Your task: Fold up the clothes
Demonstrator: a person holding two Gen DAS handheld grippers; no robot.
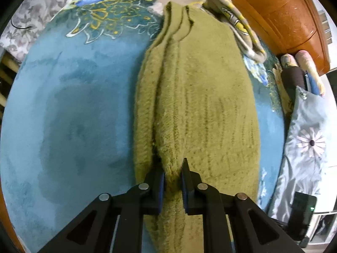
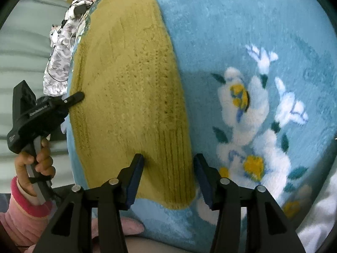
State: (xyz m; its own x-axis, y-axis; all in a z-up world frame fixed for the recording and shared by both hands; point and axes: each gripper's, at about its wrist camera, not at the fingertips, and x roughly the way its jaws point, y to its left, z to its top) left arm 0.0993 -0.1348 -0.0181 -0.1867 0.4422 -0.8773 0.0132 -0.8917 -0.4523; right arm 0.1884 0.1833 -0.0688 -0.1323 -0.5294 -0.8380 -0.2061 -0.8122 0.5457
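An olive-green knitted sweater (image 1: 200, 109) lies folded lengthwise on a blue floral blanket (image 1: 73, 116). My left gripper (image 1: 173, 169) is shut on a raised fold of the sweater at its near edge. In the right wrist view the sweater (image 2: 130, 97) stretches away from me, and my right gripper (image 2: 169, 164) is open with its jaws astride the ribbed hem corner, just above the blanket (image 2: 242, 31). The left gripper also shows in the right wrist view (image 2: 74, 98), held by a hand at the sweater's left edge.
Other folded clothes (image 1: 238, 19) lie beyond the sweater near a wooden headboard (image 1: 280, 14). A pale blue flowered pillow (image 1: 303, 147) lies to the right. A patterned cloth with cables (image 2: 61, 67) sits at the blanket's left edge in the right wrist view.
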